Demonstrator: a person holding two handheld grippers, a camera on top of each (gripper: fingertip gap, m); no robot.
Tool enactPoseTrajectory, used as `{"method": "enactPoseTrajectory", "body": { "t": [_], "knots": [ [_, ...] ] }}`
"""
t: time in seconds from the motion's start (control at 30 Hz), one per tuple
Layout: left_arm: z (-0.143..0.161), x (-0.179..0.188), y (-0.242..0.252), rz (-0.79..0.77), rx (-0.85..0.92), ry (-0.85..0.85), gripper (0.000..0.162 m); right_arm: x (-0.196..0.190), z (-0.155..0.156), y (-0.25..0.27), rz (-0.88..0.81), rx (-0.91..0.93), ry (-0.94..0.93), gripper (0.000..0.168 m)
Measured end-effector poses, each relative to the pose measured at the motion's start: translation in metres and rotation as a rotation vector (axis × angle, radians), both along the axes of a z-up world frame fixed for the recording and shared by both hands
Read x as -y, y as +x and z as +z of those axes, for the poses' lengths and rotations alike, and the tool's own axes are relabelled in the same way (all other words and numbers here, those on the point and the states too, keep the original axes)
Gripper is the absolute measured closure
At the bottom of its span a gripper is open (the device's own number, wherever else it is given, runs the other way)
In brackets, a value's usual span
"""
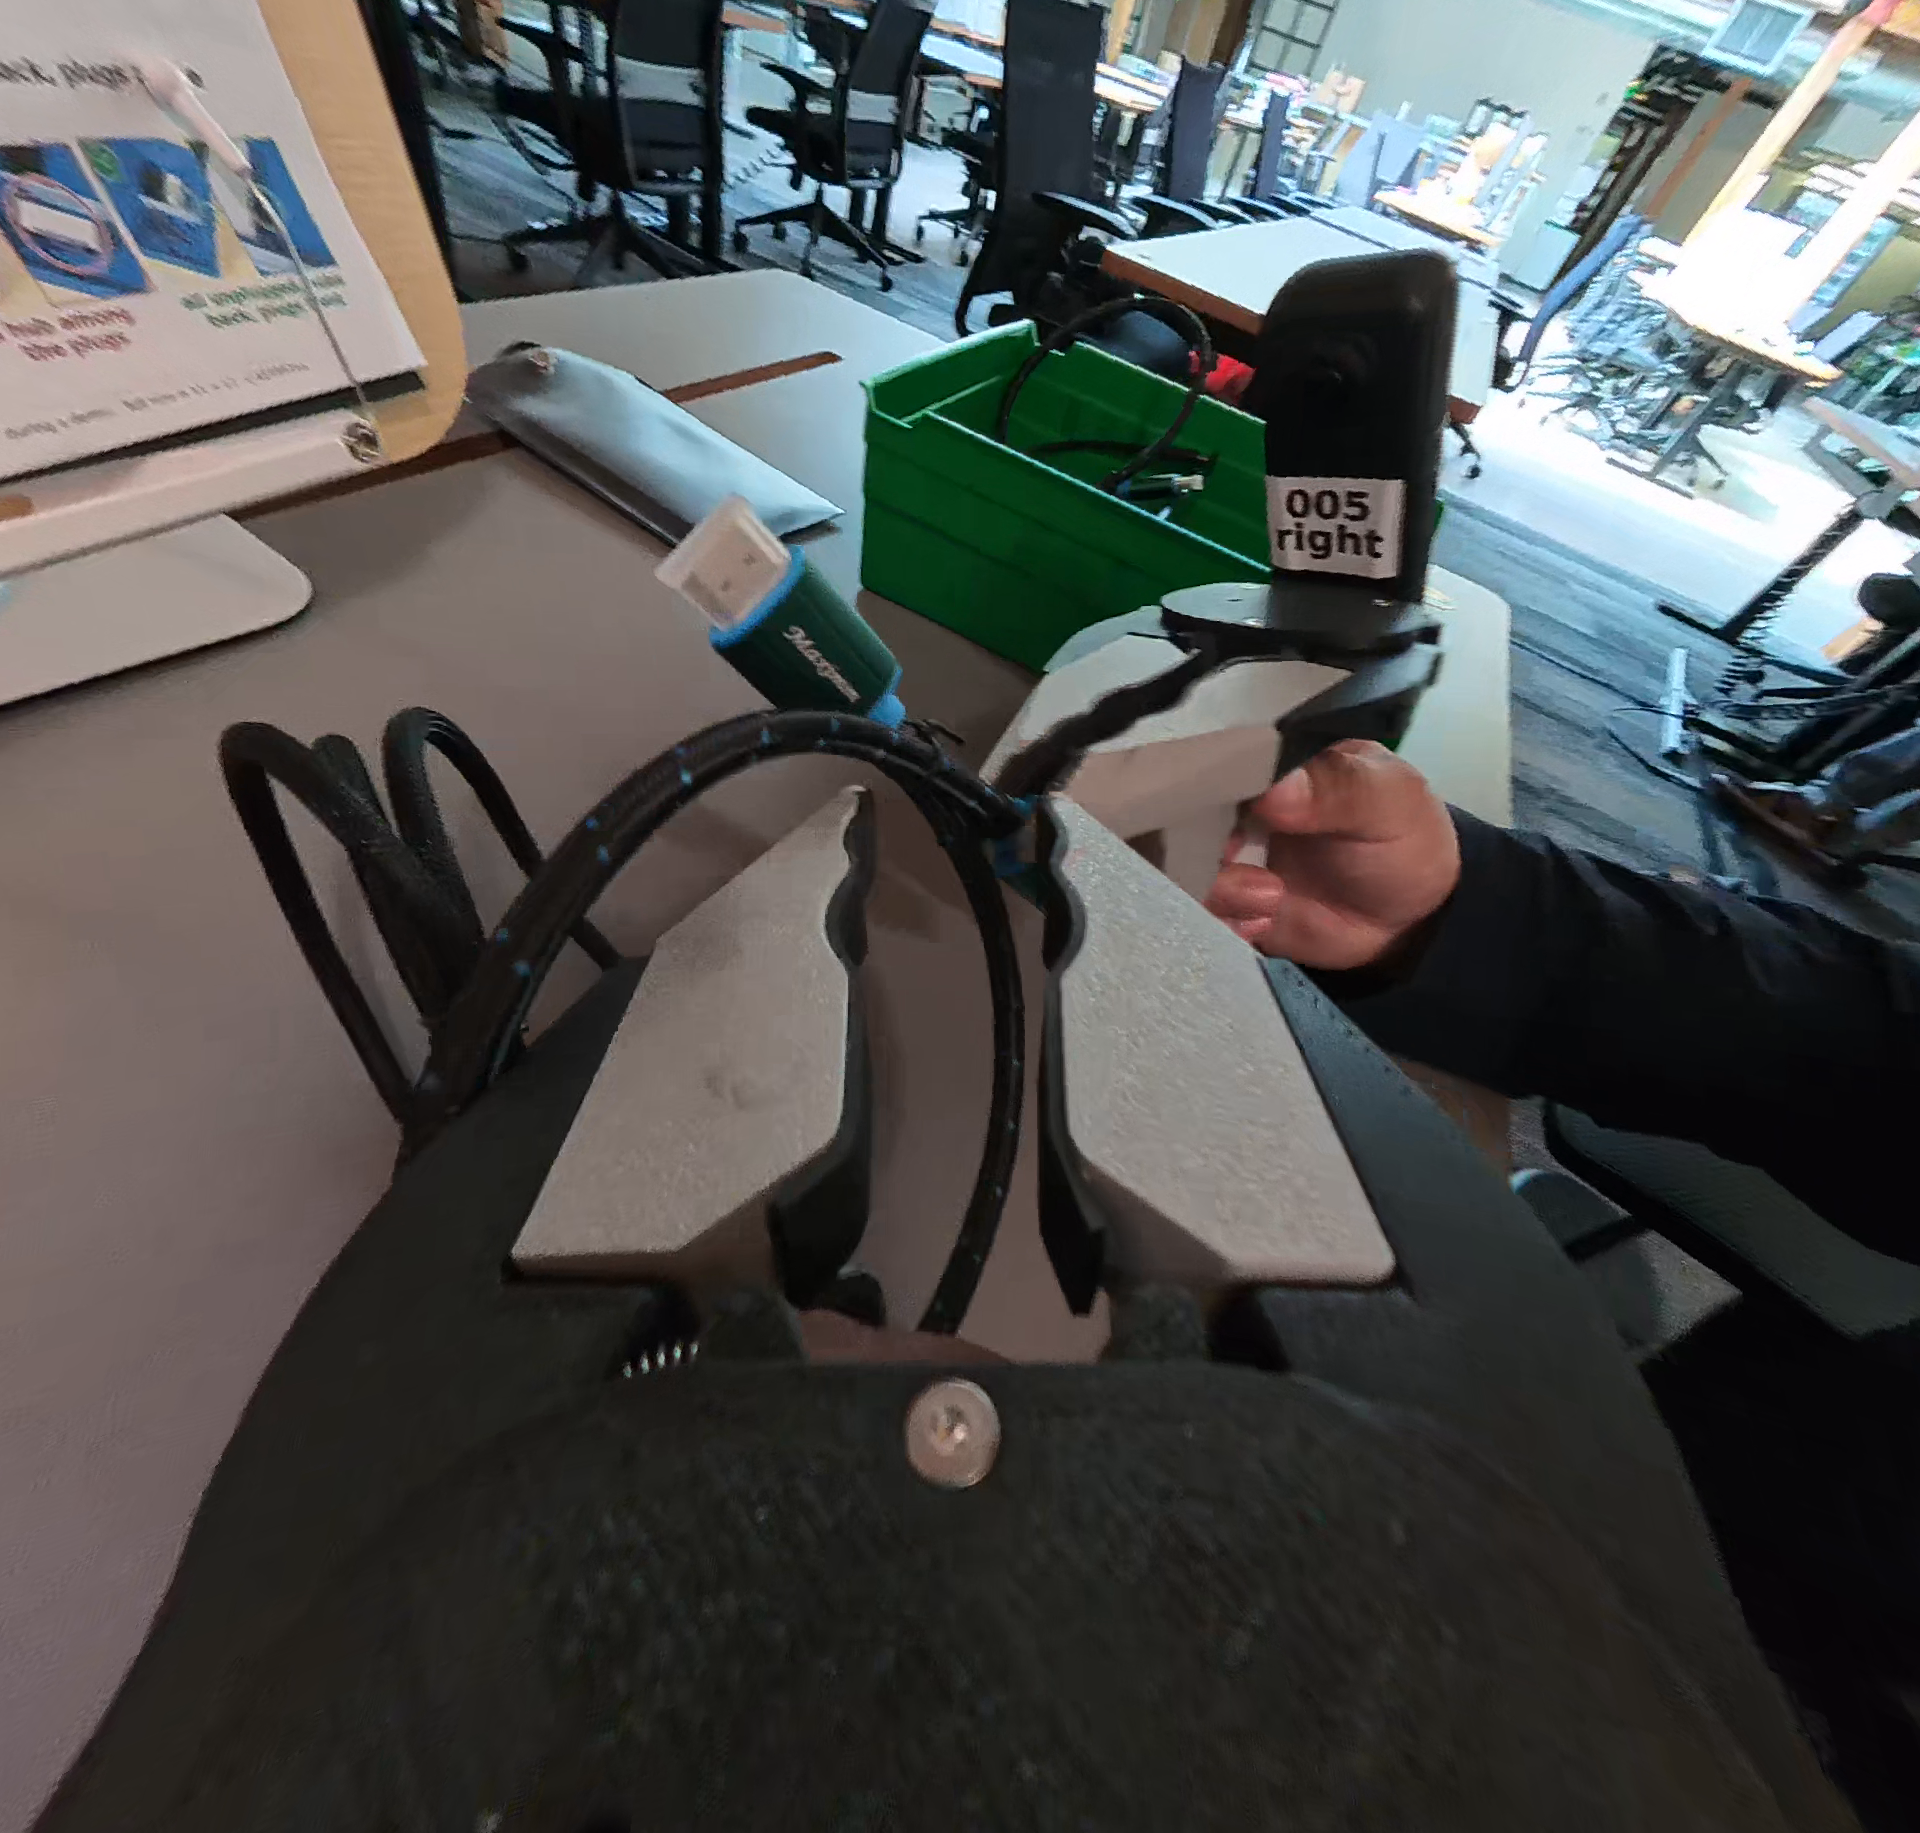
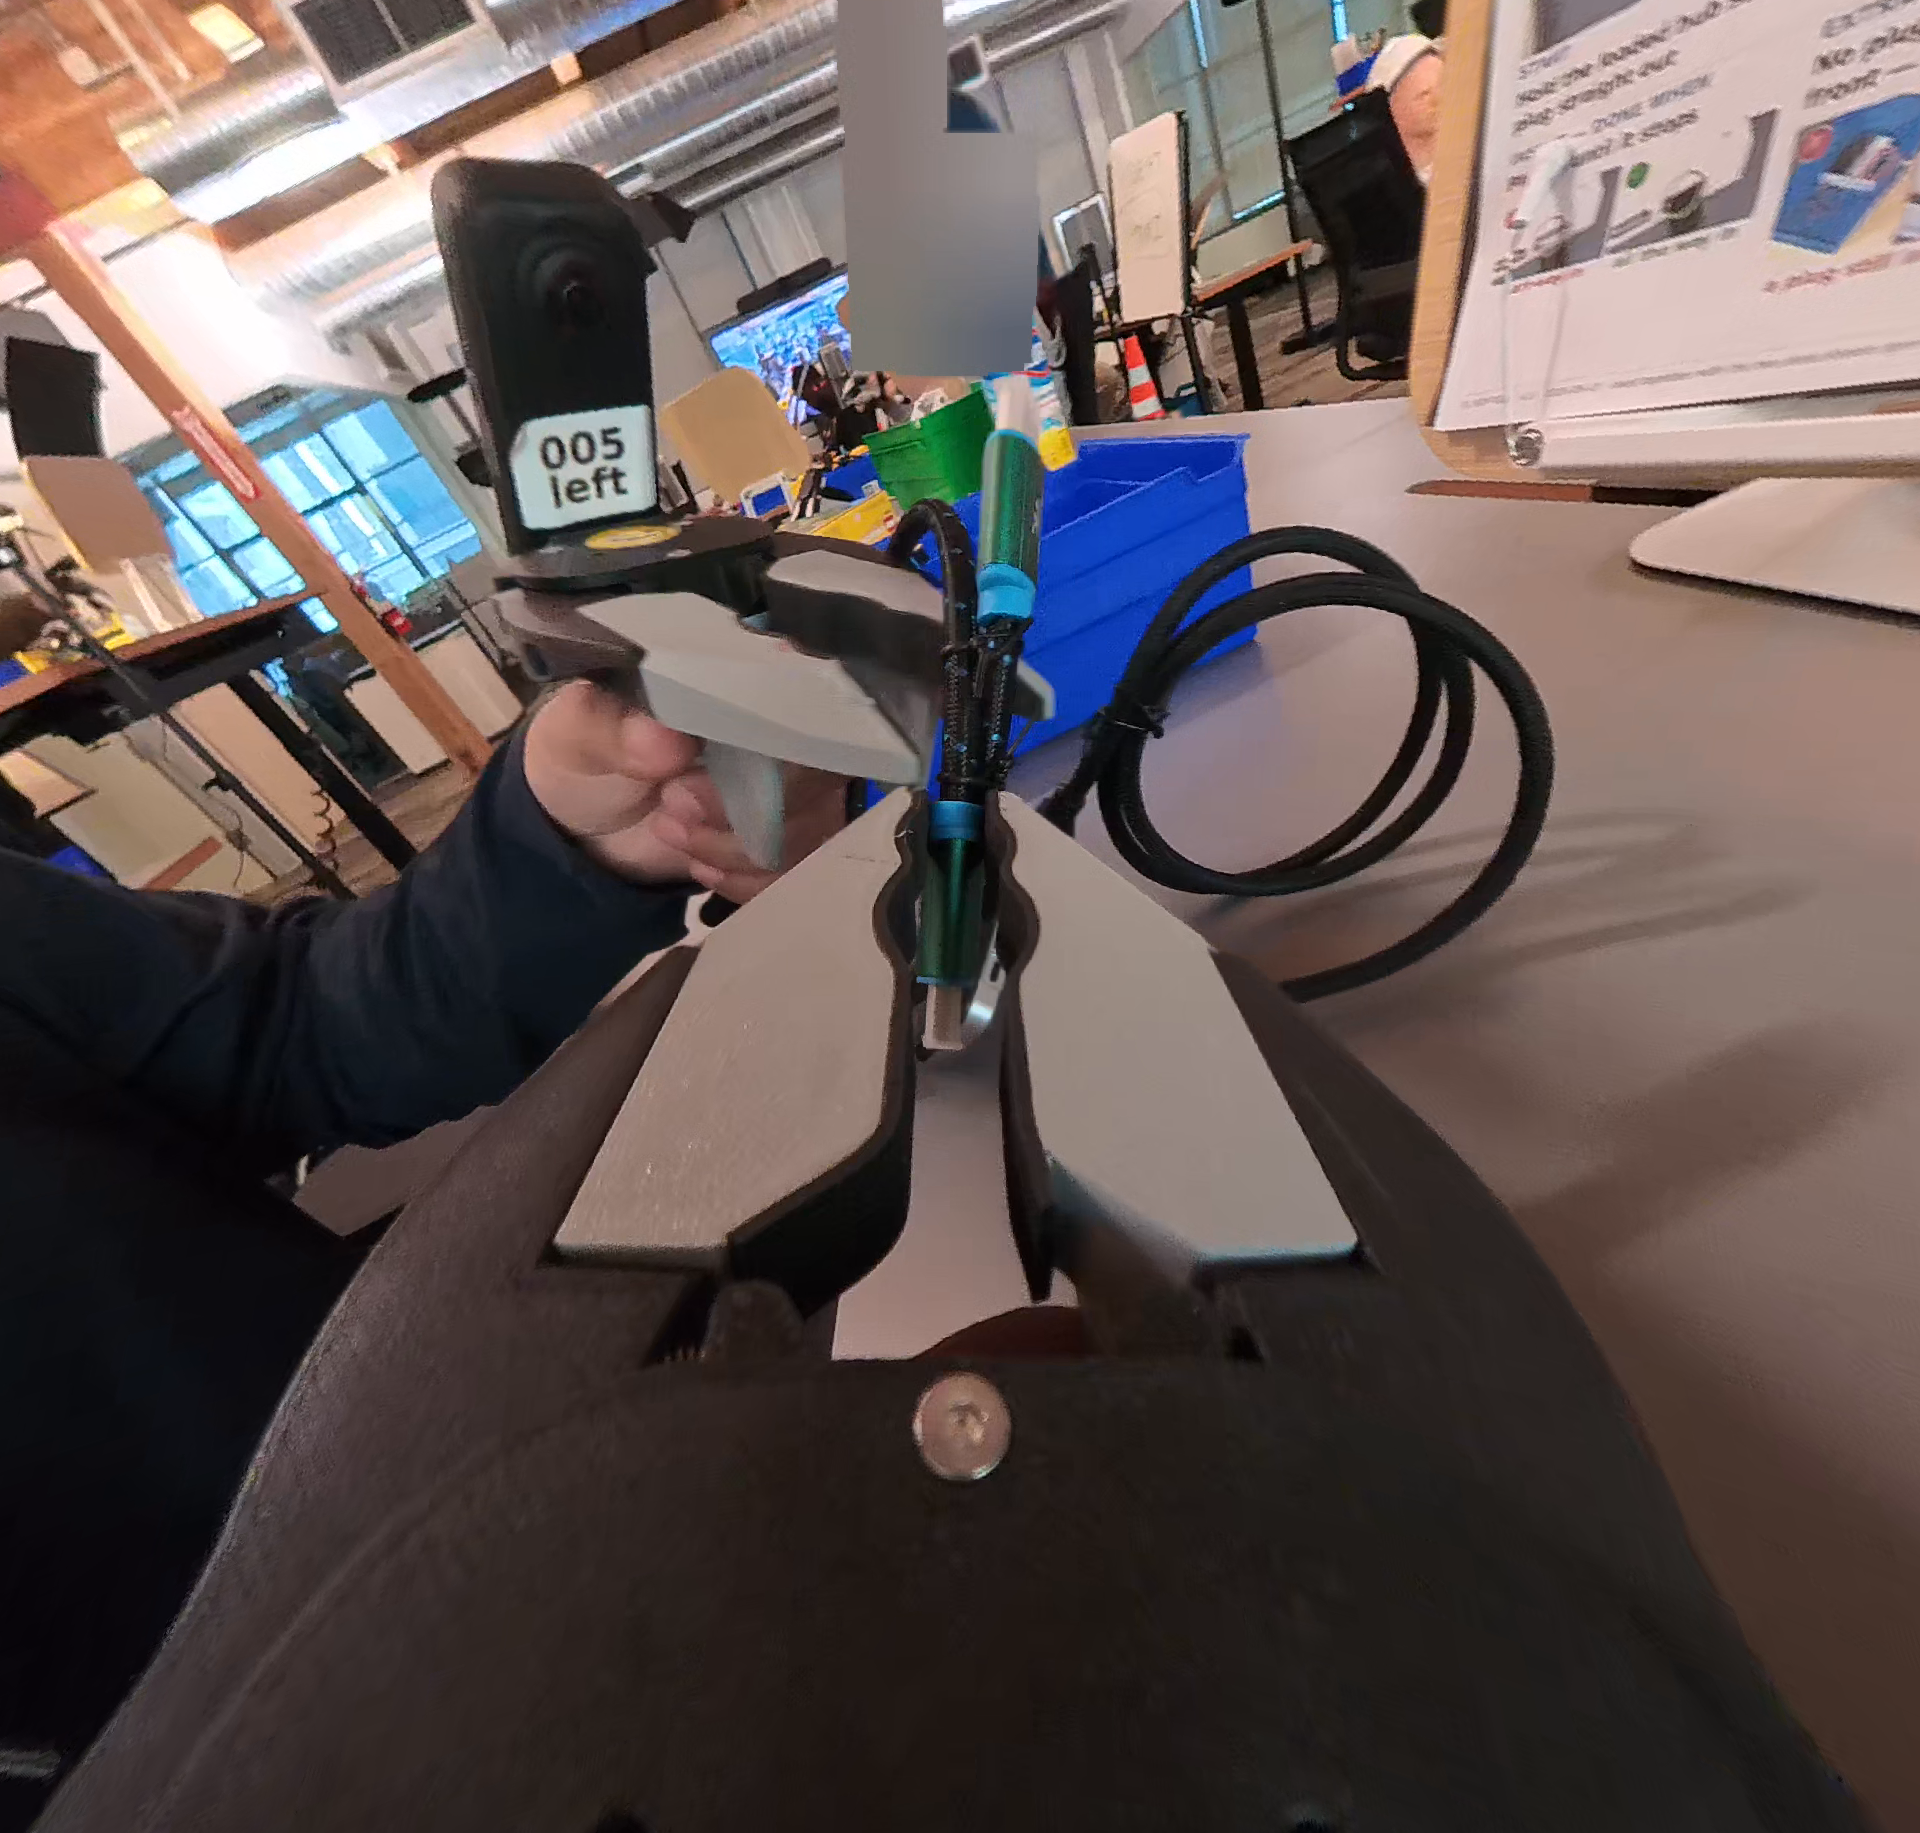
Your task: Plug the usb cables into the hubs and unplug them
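My right gripper [image 2: 958, 809] is shut on a green plug [image 2: 951, 910] with a blue collar, its metal end pointing back at the camera. From it a black braided cable [image 2: 971, 687] with blue flecks, tied in a bundle, rises to a second green plug [image 1: 800, 640] with a clear cap. My left gripper [image 1: 954, 812] is open, and the cable loop [image 1: 992, 962] passes between its jaws, close to the right finger. In the right wrist view the left gripper's fingers [image 2: 790, 713] reach the bundle from the left. Both grippers are above the grey table [image 1: 208, 1004].
A coiled black cable [image 2: 1330, 723] lies on the table. A green bin [image 1: 1039, 536] with cables stands behind, and a blue bin [image 2: 1153, 547] too. A white stand with an instruction sheet [image 1: 156, 225] and a grey pouch [image 1: 644, 443] sit at the back. Less than 4 cm separates the two grippers' tips.
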State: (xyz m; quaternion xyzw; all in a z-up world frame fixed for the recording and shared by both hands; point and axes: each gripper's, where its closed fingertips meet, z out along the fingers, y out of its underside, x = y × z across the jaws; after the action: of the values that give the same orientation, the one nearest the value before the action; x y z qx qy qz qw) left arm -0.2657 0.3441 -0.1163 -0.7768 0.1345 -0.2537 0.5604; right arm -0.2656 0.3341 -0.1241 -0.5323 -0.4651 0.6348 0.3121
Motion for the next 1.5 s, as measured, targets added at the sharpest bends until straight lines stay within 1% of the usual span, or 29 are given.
{"method": "enactPoseTrajectory", "body": {
  "t": [0.07,0.23,0.33,0.43,0.5,0.53,0.63,0.7,0.77,0.83,0.87,0.9,0.97,1.07,1.13,1.17,1.23,1.33,1.4,1.5],
  "knots": [
    [-0.001,-0.001,0.000,0.016,-0.009,0.012,0.134,0.006,0.001,0.000,0.022,-0.003,0.028,0.162],
    [0.002,0.004,0.010,-0.048,0.081,0.009,0.142,0.022,0.002,0.001,0.098,-0.009,0.076,0.161],
    [0.003,0.010,0.014,-0.094,0.045,0.018,0.147,0.026,0.001,0.003,0.144,0.002,0.047,0.161],
    [0.000,0.010,0.005,-0.043,-0.104,0.036,0.151,0.017,0.007,0.009,0.145,-0.020,0.013,0.154],
    [-0.006,0.011,-0.005,-0.001,-0.231,0.025,0.153,0.007,0.019,0.016,0.117,-0.077,-0.015,0.149],
    [-0.010,0.011,-0.009,0.013,-0.299,0.010,0.151,0.003,0.026,0.019,0.099,-0.111,-0.024,0.146],
    [-0.020,0.011,-0.014,0.043,-0.473,-0.014,0.150,0.006,0.041,0.025,0.086,-0.186,-0.003,0.144],
    [-0.027,0.010,-0.010,0.040,-0.574,-0.023,0.151,0.014,0.043,0.022,0.065,-0.191,0.078,0.138],
    [-0.033,0.007,-0.006,0.035,-0.657,-0.027,0.151,0.019,0.043,0.018,0.003,-0.189,0.199,0.131],
    [-0.036,0.002,-0.001,0.030,-0.706,-0.026,0.151,0.015,0.042,0.014,-0.110,-0.170,0.323,0.138],
    [-0.038,0.000,0.001,0.027,-0.717,-0.024,0.151,0.011,0.041,0.013,-0.165,-0.157,0.375,0.147],
    [-0.038,-0.001,0.003,0.024,-0.720,-0.021,0.151,0.008,0.039,0.012,-0.207,-0.140,0.422,0.154],
    [-0.038,-0.004,0.006,0.030,-0.728,-0.014,0.151,0.006,0.033,0.011,-0.238,-0.103,0.480,0.157],
    [-0.039,-0.005,0.014,0.020,-0.732,-0.003,0.151,0.005,0.026,0.008,-0.252,-0.059,0.513,0.154],
    [-0.042,-0.006,0.015,0.030,-0.757,-0.002,0.151,0.005,0.028,0.009,-0.275,-0.057,0.537,0.162],
    [-0.043,-0.007,0.016,0.033,-0.756,0.004,0.151,0.004,0.028,0.009,-0.291,-0.056,0.561,0.162],
    [-0.043,-0.007,0.020,0.032,-0.714,0.010,0.151,0.005,0.028,0.011,-0.324,-0.044,0.630,0.164],
    [-0.040,-0.005,0.025,0.032,-0.602,0.046,0.152,0.011,0.031,0.014,-0.370,-0.053,0.729,0.165],
    [-0.042,-0.002,0.028,0.023,-0.540,0.056,0.151,0.014,0.030,0.015,-0.372,-0.058,0.732,0.166],
    [-0.039,0.001,0.030,0.028,-0.476,0.096,0.153,0.014,0.035,0.018,-0.341,-0.097,0.627,0.166]
  ]
}}
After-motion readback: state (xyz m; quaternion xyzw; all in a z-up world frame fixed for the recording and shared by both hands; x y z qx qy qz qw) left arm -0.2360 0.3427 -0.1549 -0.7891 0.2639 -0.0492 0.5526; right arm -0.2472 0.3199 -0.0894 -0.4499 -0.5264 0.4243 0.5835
